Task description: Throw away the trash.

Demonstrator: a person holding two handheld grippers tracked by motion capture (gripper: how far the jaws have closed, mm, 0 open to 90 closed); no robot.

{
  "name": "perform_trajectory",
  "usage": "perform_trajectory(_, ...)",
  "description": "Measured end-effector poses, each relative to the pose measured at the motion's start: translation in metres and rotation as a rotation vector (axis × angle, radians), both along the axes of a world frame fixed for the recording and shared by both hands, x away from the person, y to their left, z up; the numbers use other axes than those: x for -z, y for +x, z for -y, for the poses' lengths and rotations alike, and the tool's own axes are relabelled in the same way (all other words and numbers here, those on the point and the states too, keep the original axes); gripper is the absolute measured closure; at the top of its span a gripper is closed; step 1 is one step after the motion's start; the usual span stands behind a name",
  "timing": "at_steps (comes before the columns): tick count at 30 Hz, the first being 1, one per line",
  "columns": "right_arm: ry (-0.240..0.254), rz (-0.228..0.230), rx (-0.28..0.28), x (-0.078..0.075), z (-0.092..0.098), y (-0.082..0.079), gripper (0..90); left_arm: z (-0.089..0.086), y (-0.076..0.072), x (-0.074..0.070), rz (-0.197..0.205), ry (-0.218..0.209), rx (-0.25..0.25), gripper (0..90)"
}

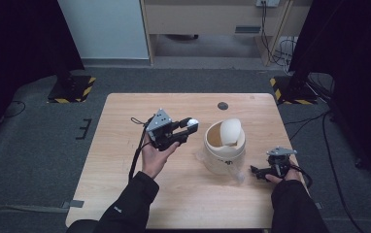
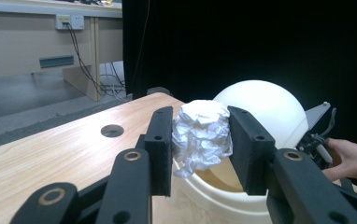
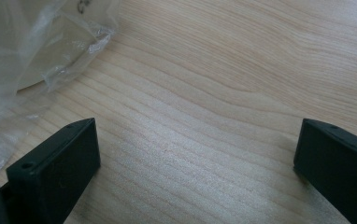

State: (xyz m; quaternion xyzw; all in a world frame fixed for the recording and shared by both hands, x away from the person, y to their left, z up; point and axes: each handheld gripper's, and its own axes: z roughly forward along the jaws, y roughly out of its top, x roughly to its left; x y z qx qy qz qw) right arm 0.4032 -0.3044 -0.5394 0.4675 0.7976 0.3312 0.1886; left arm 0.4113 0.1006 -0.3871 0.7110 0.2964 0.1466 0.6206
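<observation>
There is faint dark print on the clear plastic bag (image 3: 36, 51) at the upper left of my right gripper view, too blurred to read. A small white mark sits on my left sleeve (image 1: 119, 209) in the high view, also too small to make out.

The tabletop (image 1: 125, 145) is pale wood with visible grain and a dark round hole (image 1: 223, 106) near its far edge. It stands on grey carpet. Black curtains hang at both sides of the frame, a stand base with yellow and black stripes (image 1: 72, 90) sits at each far corner, and a pale wall unit with cables runs across the top of the frame.

My left hand (image 1: 155, 156) is raised at centre left in the high view, palm up, holding my left claw (image 1: 191, 127) pointed towards the white bin (image 1: 225, 150) at centre frame. That claw is clamped on a crumpled ball of white paper (image 2: 201, 135), held just beside the bin's rim and above the tabletop. The bin's domed swing lid (image 2: 265, 109) is tilted, leaving the mouth partly open.

My right hand (image 1: 281, 175) rests low at lower right of the high view, beside the bin. My right claw (image 3: 195, 158) has its jaws wide apart with nothing between them, just above bare wood, with the plastic bag at its left.
</observation>
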Motion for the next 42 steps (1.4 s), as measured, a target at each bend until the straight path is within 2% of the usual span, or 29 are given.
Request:
perform_trajectory(15,0.001,0.000,0.000,0.000,0.000,0.000,0.6,0.026,0.010,0.010,-0.013,0.018,0.036,62.0)
perform_trajectory(26,0.001,0.000,0.001,0.000,0.000,0.000,0.6,0.043,0.015,0.024,-0.041,0.055,0.065,61.8)
perform_trajectory(42,0.001,0.000,0.001,0.000,0.000,0.000,0.6,0.058,0.021,0.042,-0.077,0.113,0.087,61.5)
